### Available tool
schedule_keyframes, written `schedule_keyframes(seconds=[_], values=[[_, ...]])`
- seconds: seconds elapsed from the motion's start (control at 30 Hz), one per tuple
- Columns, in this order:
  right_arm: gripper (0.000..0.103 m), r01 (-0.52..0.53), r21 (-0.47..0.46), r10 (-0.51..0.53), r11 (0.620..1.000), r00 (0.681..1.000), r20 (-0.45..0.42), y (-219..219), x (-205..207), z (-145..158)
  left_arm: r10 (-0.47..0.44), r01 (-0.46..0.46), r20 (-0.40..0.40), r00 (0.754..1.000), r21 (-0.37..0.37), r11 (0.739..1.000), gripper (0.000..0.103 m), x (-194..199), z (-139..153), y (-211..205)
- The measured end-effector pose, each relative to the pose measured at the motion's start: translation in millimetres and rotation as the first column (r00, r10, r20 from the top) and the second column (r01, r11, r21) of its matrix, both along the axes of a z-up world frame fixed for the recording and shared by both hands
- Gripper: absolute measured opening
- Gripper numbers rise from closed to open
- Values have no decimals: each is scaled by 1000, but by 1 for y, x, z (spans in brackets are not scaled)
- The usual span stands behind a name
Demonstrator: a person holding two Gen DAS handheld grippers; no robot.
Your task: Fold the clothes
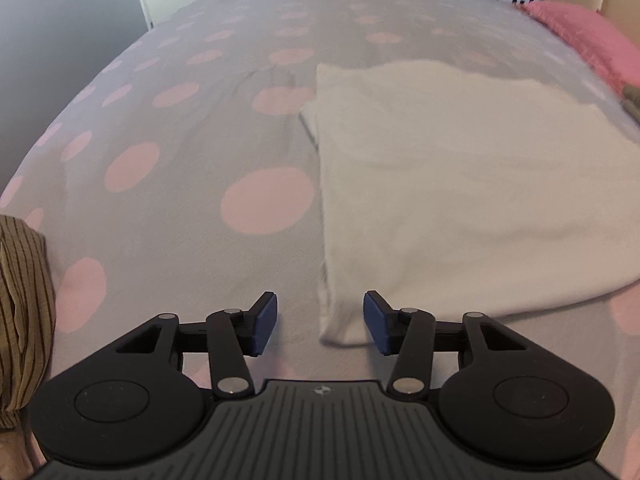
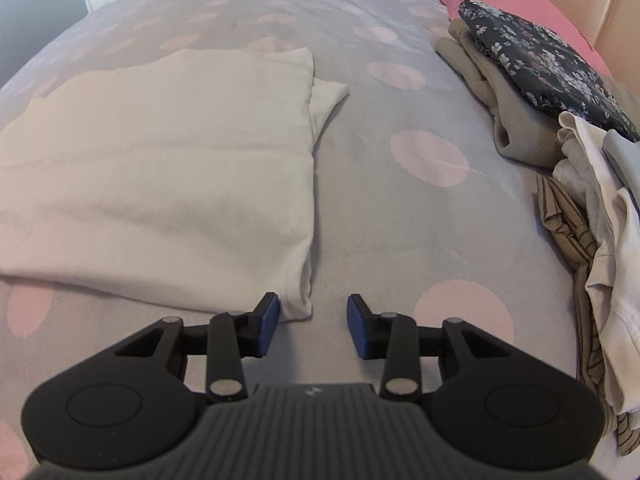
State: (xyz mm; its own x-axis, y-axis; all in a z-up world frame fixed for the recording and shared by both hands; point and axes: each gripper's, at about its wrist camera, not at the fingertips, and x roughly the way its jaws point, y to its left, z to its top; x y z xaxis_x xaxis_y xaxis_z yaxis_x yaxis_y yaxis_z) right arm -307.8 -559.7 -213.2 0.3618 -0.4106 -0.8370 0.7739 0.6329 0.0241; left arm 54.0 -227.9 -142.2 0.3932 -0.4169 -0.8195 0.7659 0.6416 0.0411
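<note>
Both tongs stood wide and empty: the left gripper (image 1: 320,322) framed the near left corner of the white garment (image 1: 460,184), the right gripper (image 2: 313,325) its near right corner, likely ready to pinch and fold it on the bed (image 1: 180,184).

You are looking at a white garment (image 1: 460,184) of soft, matt knit cloth lying on a bedspread (image 1: 192,184) of matt, finely textured fabric. Your left gripper (image 1: 320,322) is showing matt black plastic arms, dull blue pads (image 1: 266,322) and shiny metal pivot pins. Beside your right gripper (image 2: 312,326), a floral garment (image 2: 536,64) is looking smooth, and a beige one (image 2: 504,108) fleecy.
</note>
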Motion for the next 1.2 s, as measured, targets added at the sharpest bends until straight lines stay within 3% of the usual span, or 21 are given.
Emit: schedule_keyframes(seconds=[0.1,0.27,0.37,0.6,0.7,0.73,0.77,0.83,0.93,1.03,1.2], values=[[41,6,19,-6,1000,999,41,-1,3,4,5,-6,-29,1000,-42,999,47,0,4,-4],[42,3,49,-6,999,998,61,-2,13,0,27,-28,-89,996,-19,999,47,7,-12,-11],[45,23,75,-27,997,998,61,-6,15,-8,54,-60,-133,990,-43,997,49,13,-21,-6],[44,46,98,-55,994,995,86,-10,17,-17,73,-79,-113,991,-56,995,60,7,-27,-13],[32,46,89,-55,995,993,100,-7,16,-17,54,-59,-85,995,-63,996,52,1,-27,-15],[21,51,92,-61,994,992,108,-7,15,-16,45,-51,-81,996,-68,996,45,0,-26,-15],[16,59,98,-70,993,991,117,-7,13,-16,41,-46,-74,996,-69,997,42,-2,-25,-15],[11,75,122,-92,990,986,140,-9,10,-15,39,-43,-61,997,-67,997,26,-3,-23,-15],[9,99,142,-121,985,981,155,-11,7,-9,44,-48,-70,997,-55,997,10,0,-18,-13],[8,97,124,-113,988,985,134,-9,10,3,41,-43,-80,996,-25,999,6,3,-10,-15],[6,51,61,-55,997,995,80,0,18,33,-34,33,21,999,60,998,5,-11,16,-27]])
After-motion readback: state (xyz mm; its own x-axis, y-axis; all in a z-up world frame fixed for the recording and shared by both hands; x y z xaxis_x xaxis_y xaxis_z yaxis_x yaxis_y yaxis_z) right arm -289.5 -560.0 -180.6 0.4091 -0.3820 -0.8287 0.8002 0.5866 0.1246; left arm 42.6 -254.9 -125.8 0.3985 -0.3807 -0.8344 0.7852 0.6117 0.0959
